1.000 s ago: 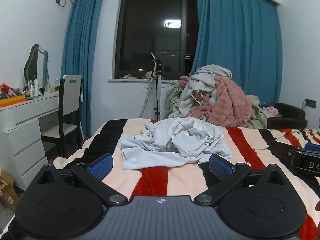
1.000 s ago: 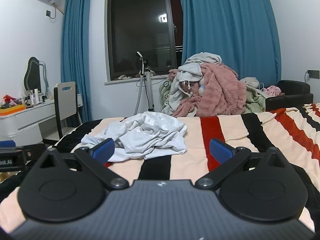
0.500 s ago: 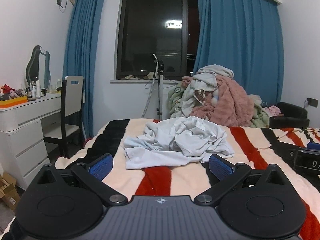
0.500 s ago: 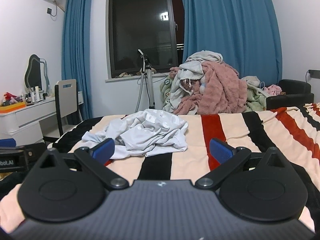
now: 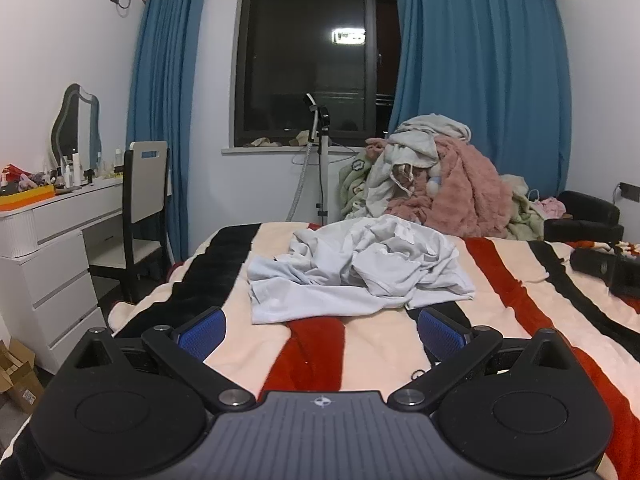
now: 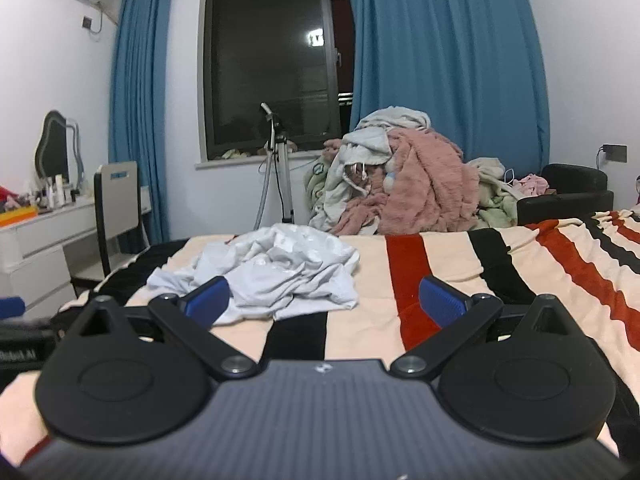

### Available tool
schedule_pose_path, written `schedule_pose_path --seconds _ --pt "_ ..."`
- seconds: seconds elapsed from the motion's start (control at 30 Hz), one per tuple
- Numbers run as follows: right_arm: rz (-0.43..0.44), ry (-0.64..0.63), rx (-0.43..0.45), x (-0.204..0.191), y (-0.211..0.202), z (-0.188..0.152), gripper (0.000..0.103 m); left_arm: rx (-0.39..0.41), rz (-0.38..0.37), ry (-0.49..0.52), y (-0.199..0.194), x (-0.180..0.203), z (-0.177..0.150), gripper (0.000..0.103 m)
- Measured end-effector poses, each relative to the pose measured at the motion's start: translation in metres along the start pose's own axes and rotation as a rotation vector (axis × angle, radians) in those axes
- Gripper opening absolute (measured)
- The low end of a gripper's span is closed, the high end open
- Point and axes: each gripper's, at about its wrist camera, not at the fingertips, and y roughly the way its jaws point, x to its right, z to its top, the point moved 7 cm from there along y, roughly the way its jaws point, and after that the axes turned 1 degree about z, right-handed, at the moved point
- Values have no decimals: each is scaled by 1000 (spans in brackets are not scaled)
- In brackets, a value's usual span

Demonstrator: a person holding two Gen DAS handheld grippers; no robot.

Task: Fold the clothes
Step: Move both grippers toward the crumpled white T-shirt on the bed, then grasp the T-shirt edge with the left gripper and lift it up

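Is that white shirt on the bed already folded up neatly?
No, the white shirt lies in a crumpled heap on the striped blanket, with neither gripper touching it.

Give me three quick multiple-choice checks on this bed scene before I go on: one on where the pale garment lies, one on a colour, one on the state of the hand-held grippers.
1. Where does the crumpled white garment lie?
A. on the white chair
B. on the striped blanket
C. on the dresser

2. What colour are the curtains beside the window?
A. blue
B. yellow
C. grey

3. What state are the left hand-held gripper and the right hand-held gripper in?
A. both shut on cloth
B. one open, one shut
C. both open and empty

Answers:
1 B: the garment sits in a heap on the cream, red and black stripes, short of the clothes pile behind the bed.
2 A: both drapes framing the dark window are blue.
3 C: in each wrist view the blue pads stand wide apart with nothing between them.
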Motion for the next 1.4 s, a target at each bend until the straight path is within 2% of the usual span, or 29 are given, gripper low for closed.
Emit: schedule_pose_path --seconds 0.13,0.27,0.4,0.47,0.57,0.7,0.8,0.83,0.87,0.9,0.93,0.97,1.0,1.07,1.2,1.4 --pt "-26 103 54 8 -9 19 103 -43 -29 -28 9 1 -3 103" --pt "-2 149 171 6 -19 68 103 -42 -28 -39 27 2 4 103" --pt "29 162 148 7 6 92 103 -66 -38 16 66 13 18 103" --pt "46 174 143 12 16 86 103 -75 -24 73 93 21 23 103" --pt "20 193 88 24 35 58 103 -148 3 115 156 31 23 103" --pt "15 196 -48 33 65 9 103 -257 8 29 254 26 19 102" --pt "-1 199 -108 37 89 -19 103 -296 45 -64 318 13 18 94" --pt "-2 201 -125 38 98 -27 103 -297 41 -95 331 8 20 87" --pt "-3 205 -136 38 106 -33 103 -295 36 -125 343 2 21 73" --pt "-5 211 -147 38 113 -39 103 -294 32 -155 355 -3 23 64" --pt "-5 217 -153 41 121 -43 103 -292 27 -186 366 -9 24 38" --pt "-6 218 -154 44 128 -47 103 -270 17 -199 368 -13 28 19" --pt "-11 213 -154 43 134 -52 103 -243 7 -209 368 -17 33 17" --pt "-17 207 -156 41 146 -61 103 -191 -60 -234 355 -21 44 9" --pt "-2 210 -145 35 154 -63 103 -98 -177 -236 300 -19 63 8" --pt "28 152 -81 15 136 -53 103 22 -309 -219 186 -5 76 7"
